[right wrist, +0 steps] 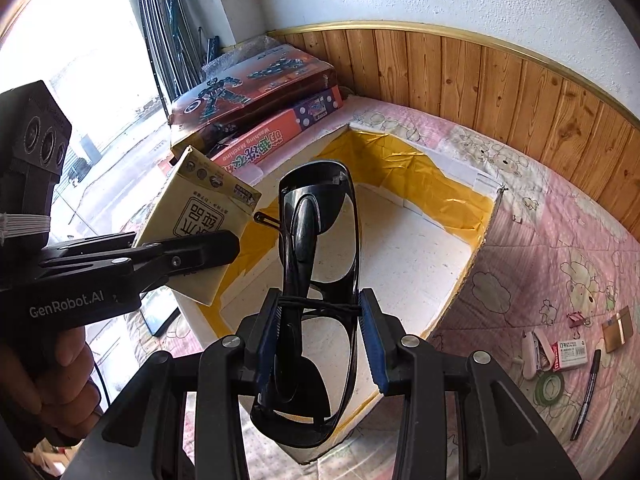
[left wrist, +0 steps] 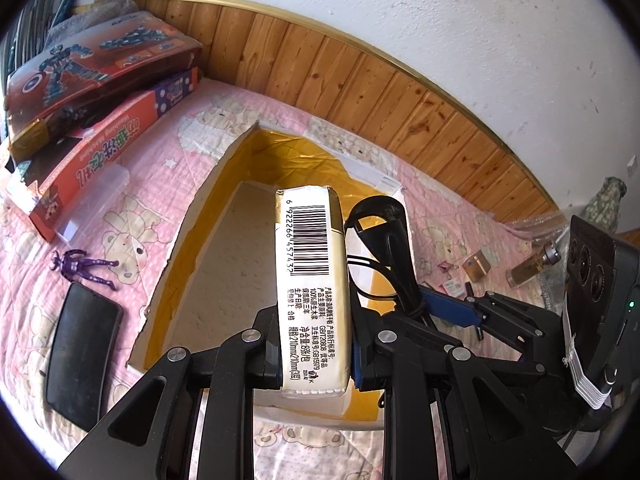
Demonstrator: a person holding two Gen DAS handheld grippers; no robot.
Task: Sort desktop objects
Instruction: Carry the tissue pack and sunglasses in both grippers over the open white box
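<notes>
My left gripper [left wrist: 314, 376] is shut on a cream tissue pack [left wrist: 312, 280] with a barcode, held upright over the open white foam box [left wrist: 208, 216] lined with yellow tape. To its right my right gripper [right wrist: 320, 340] is shut on folded black sunglasses [right wrist: 320, 240], which hang above the same foam box [right wrist: 476, 240]. The sunglasses [left wrist: 384, 248] and right gripper also show in the left wrist view. In the right wrist view the tissue pack [right wrist: 196, 208] sits in the left gripper [right wrist: 192, 254], held by a hand [right wrist: 60, 380].
Two toy boxes [left wrist: 100, 92] are stacked at the far left by the window. A purple figure [left wrist: 84, 268] and a black phone [left wrist: 82, 356] lie left of the box. Right of it lie a marker [right wrist: 586, 396], tape roll [right wrist: 550, 386], staples box [right wrist: 570, 354] and a small bottle [left wrist: 532, 268].
</notes>
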